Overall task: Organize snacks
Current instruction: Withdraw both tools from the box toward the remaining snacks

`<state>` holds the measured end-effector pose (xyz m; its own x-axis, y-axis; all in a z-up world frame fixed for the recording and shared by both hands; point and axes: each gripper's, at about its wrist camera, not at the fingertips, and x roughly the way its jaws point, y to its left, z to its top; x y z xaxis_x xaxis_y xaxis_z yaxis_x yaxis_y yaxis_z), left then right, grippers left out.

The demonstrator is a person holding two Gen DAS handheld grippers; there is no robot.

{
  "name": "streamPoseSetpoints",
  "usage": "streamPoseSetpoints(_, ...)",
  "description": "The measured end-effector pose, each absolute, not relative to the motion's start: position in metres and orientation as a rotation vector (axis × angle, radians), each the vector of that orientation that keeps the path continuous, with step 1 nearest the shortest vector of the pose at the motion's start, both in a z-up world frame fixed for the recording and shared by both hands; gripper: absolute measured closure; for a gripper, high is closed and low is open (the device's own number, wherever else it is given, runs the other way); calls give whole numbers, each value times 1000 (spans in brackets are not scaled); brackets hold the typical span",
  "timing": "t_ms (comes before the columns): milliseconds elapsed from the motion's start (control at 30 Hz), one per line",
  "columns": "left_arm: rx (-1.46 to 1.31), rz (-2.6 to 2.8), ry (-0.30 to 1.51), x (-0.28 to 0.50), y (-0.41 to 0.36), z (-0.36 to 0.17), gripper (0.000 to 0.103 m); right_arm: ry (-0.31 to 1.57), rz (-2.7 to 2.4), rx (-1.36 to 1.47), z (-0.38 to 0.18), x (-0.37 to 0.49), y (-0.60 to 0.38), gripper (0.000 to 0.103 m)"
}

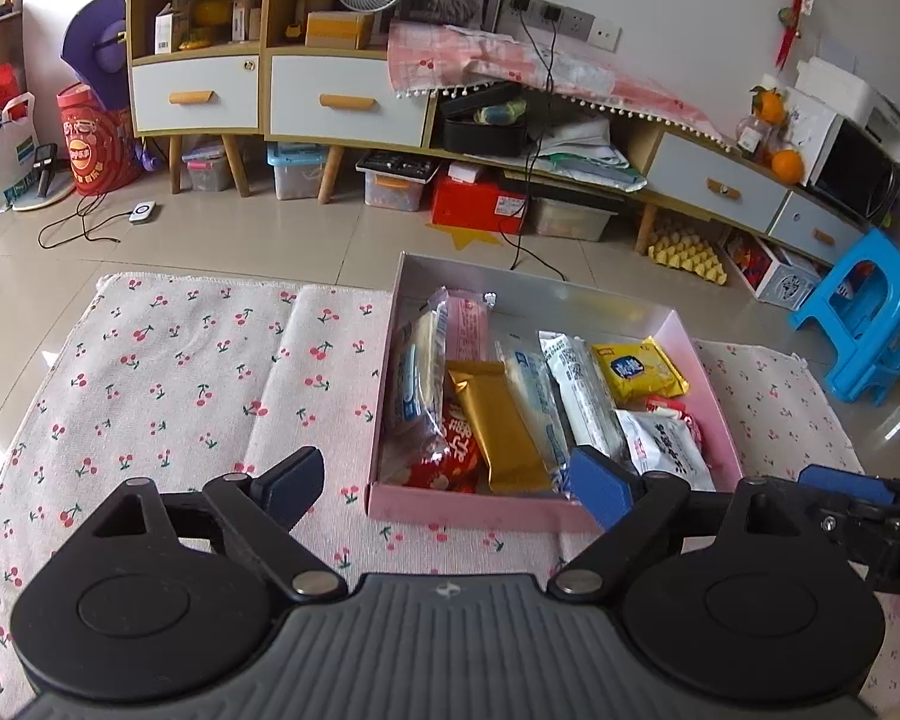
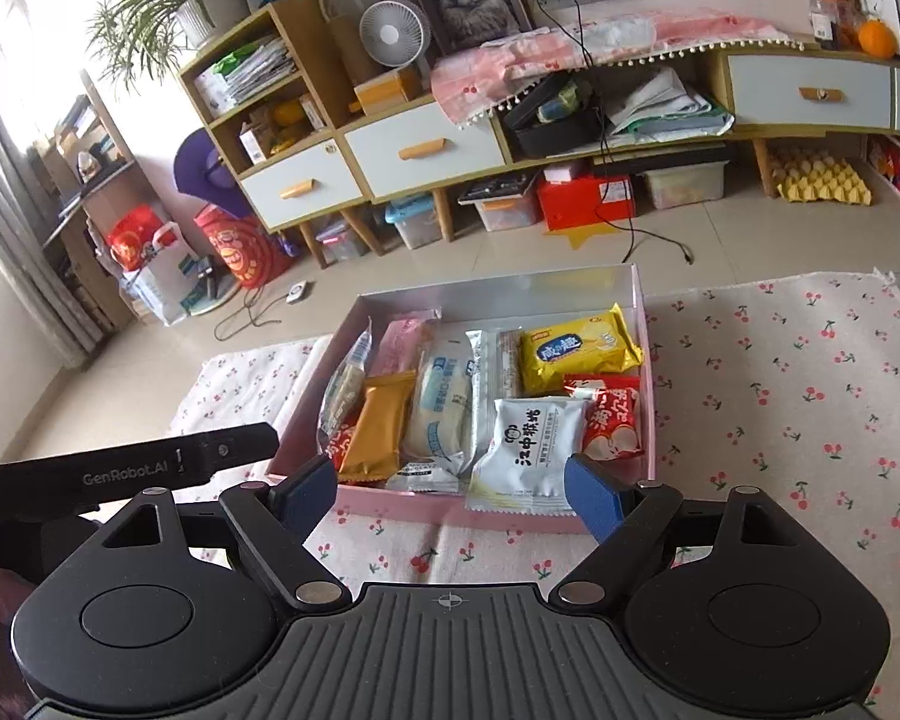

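Left jaws: standing spread wide on the left gripper (image 1: 450,492), gripping nothing, hovering low in the frame over the near wall of the pink box (image 1: 480,507).
Right jaws: likewise gaping on the right gripper (image 2: 450,495), holding nothing, framing the near edge of the same box at lower centre.
Between the right jaws: lying just ahead, a white packet (image 2: 528,450) with its near end draped over the box's front wall.
Snacks: resting inside the box at frame centre, packed side by side; gold packet (image 2: 378,420) left of centre, pale blue-and-white packet (image 2: 441,408) beside it, yellow packet (image 2: 576,348) toward the upper right, red packet (image 2: 612,426) under it.
Likely reason for the layout: lengthwise rows probably saving room, the white packet being the one not yet seated flat.
Relative to the jaws: all snacks sitting beyond the pads, untouched, the white packet nearest.
Box support: sitting on a cherry-print cloth (image 2: 780,390) covering the tabletop.
Progress guess: sorting seeming nearly done, no loose snack showing on the cloth.
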<state>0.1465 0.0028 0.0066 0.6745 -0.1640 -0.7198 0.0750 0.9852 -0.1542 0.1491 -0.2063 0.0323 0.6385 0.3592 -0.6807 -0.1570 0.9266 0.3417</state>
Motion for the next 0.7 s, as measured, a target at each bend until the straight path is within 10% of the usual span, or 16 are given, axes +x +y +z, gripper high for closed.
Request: streamPoseSetpoints(700, -64, -177, 825, 76, 11, -15, 1, 719, 282, 80, 23, 77, -206, 5)
